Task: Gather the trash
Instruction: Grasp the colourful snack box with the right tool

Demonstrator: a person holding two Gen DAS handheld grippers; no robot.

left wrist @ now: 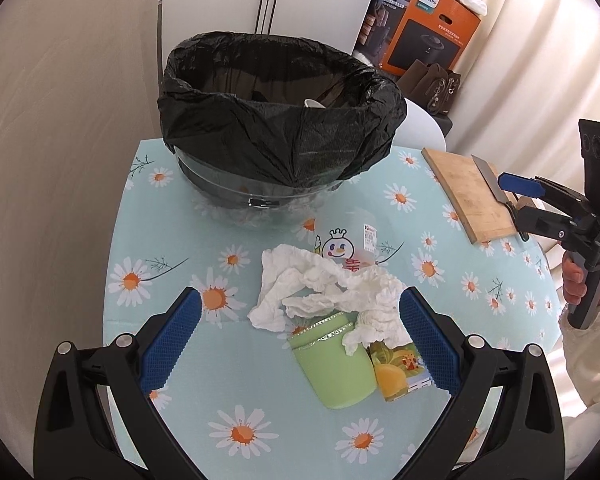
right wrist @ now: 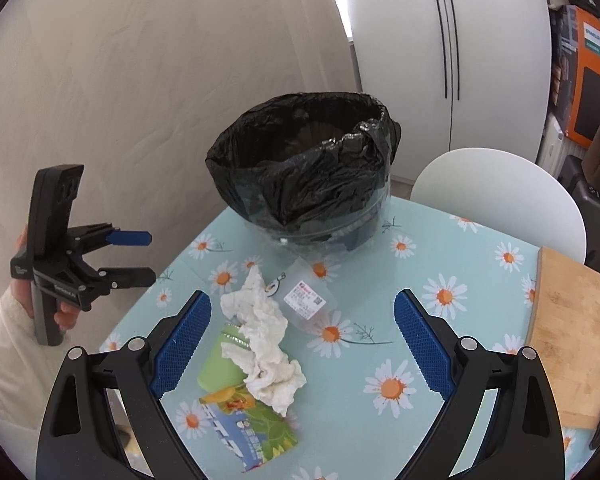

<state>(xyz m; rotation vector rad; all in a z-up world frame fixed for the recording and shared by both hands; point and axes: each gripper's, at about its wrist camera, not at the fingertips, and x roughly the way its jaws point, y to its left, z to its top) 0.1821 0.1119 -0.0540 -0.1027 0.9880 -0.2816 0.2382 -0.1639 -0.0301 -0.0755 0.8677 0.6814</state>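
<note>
Both claws hang wide and empty over the daisy-print desk (left wrist: 172,376): left claw (left wrist: 300,344), right claw (right wrist: 302,344). Nearest lie a green cup (left wrist: 332,364) and juice carton (left wrist: 398,372), crumpled tissue (left wrist: 324,288) draped across them, then a clear plastic cup (left wrist: 346,236). Beyond stands the black-lined bin (left wrist: 280,120). Grabbing the tissue could drag or roll the cup beneath.

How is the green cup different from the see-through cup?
The green cup is solid green; the clear cup is see-through with a cartoon face and a sticker. The green cup lies nearer the left gripper, the clear cup nearer the bin. Both lie on their sides, partly under the tissue.
</note>
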